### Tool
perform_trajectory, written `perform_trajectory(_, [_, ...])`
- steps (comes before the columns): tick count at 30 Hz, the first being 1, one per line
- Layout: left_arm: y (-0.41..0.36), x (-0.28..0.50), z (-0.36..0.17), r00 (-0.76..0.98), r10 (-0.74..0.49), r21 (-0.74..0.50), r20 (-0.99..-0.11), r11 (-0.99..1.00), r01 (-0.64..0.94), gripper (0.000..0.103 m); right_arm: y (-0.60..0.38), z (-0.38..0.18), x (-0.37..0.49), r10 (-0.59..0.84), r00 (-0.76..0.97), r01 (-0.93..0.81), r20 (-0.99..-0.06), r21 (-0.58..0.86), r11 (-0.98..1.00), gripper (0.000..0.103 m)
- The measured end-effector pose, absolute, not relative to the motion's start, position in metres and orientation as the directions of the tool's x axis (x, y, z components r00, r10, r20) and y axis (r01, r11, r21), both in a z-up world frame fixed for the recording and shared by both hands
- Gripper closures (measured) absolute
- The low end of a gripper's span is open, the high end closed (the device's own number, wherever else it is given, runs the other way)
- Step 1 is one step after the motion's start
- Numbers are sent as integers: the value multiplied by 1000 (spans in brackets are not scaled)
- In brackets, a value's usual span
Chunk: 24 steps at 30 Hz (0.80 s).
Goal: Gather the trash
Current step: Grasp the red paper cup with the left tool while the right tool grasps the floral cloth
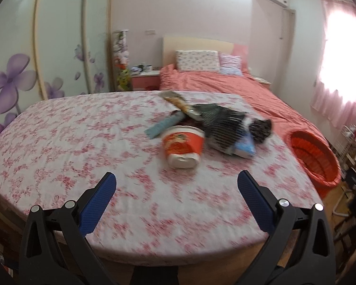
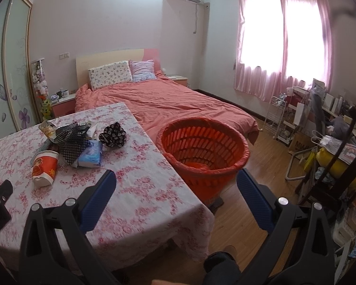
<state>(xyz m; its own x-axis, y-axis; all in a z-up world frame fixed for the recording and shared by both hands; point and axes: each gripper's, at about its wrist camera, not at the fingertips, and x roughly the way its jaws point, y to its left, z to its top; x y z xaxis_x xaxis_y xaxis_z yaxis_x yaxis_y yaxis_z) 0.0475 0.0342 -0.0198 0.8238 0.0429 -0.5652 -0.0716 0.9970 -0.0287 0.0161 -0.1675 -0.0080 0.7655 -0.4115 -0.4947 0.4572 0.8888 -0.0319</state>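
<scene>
- Here, the left gripper hangs wide apart and empty, with the tipped paper cup just ahead on the tabletop.
- The right gripper is likewise apart, the orange basket ahead.
- Risk: a squeezed cup may crumple or roll away.

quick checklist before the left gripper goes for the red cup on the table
1. Left gripper jaws open and empty: ok.
2. Cup in line ahead of the left gripper, nothing between them: ok.
3. Cup free of the pile: cannot tell; its far rim looks close to the black mesh.
4. Cup empty: cannot tell; it lies on its side, base toward the camera.
5. Basket open and beside the table: ok.
6. Right gripper open, clear of the cup: ok.
</scene>
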Motion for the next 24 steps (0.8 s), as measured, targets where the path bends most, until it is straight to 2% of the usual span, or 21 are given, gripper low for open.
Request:
perform_trajectory(9, [42,113,-34,789,27,-30,-614,998,-58,2,-172,-27,81,-271,789,356,-552,51,933,4])
perform_trajectory(19, [33,171,-60,721,-19,-32,-693,999,-5,2,-177,-42,192,-100,792,228,-603,140,964,21])
perform_trajectory(24, [28,183,-69,699,-7,-11,-715,1000,-2,5,-175,-51,239,-84,772,215,-630,134,967,29])
